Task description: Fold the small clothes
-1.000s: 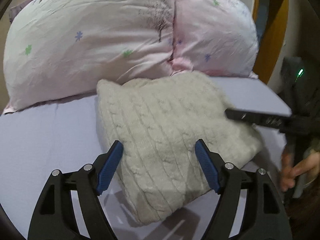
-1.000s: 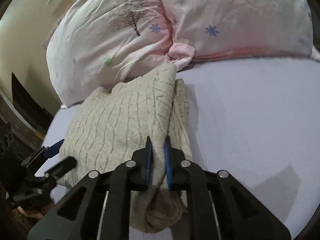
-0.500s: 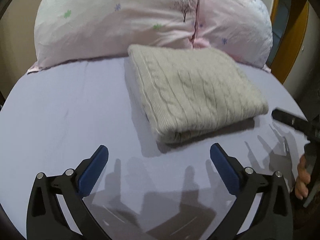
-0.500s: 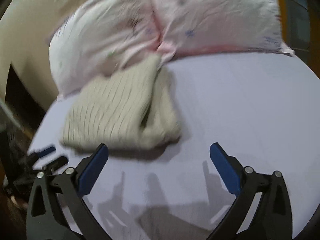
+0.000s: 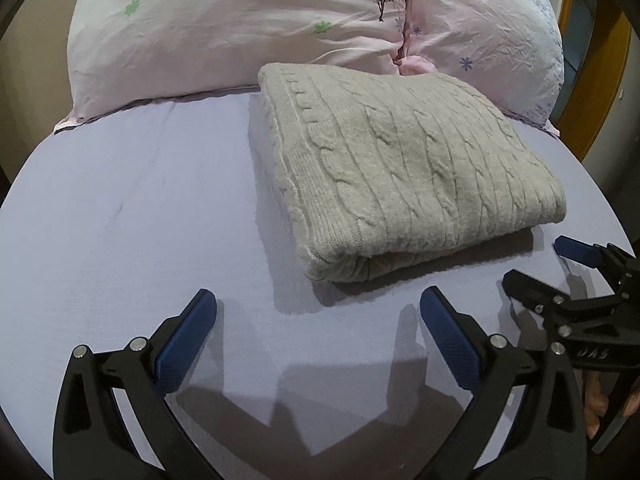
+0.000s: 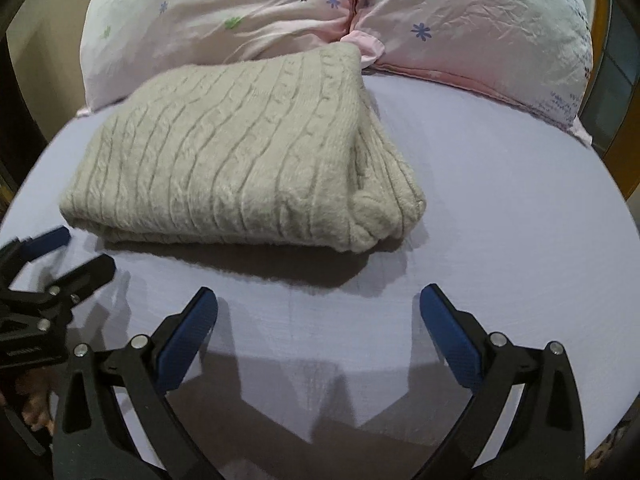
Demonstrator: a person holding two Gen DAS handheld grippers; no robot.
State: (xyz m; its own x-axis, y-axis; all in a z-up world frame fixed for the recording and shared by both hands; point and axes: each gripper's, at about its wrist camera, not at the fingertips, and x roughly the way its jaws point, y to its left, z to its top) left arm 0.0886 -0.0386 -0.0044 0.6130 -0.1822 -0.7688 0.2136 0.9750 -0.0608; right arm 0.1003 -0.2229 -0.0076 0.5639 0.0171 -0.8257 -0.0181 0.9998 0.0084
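Note:
A cream cable-knit sweater point(image 5: 404, 172) lies folded into a thick rectangle on the lilac bed sheet point(image 5: 132, 208), its far edge against the pillows. It also shows in the right wrist view point(image 6: 240, 152). My left gripper point(image 5: 318, 312) is open and empty, hovering over the sheet just in front of the sweater's near fold. My right gripper point(image 6: 318, 312) is open and empty, also in front of the sweater. Each gripper shows in the other's view, the right one point(image 5: 536, 266) at the sweater's right, the left one point(image 6: 82, 254) at its left.
Two pale pink floral pillows point(image 5: 240, 28) point(image 6: 480, 20) lie across the head of the bed behind the sweater. A wooden frame point(image 5: 600, 92) stands at the far right. The sheet point(image 6: 520, 240) stretches bare to the sides of the sweater.
My right gripper let go of the sweater's edge and opened wide. Both grippers pulled back from the sweater, which now lies flat and folded on the sheet.

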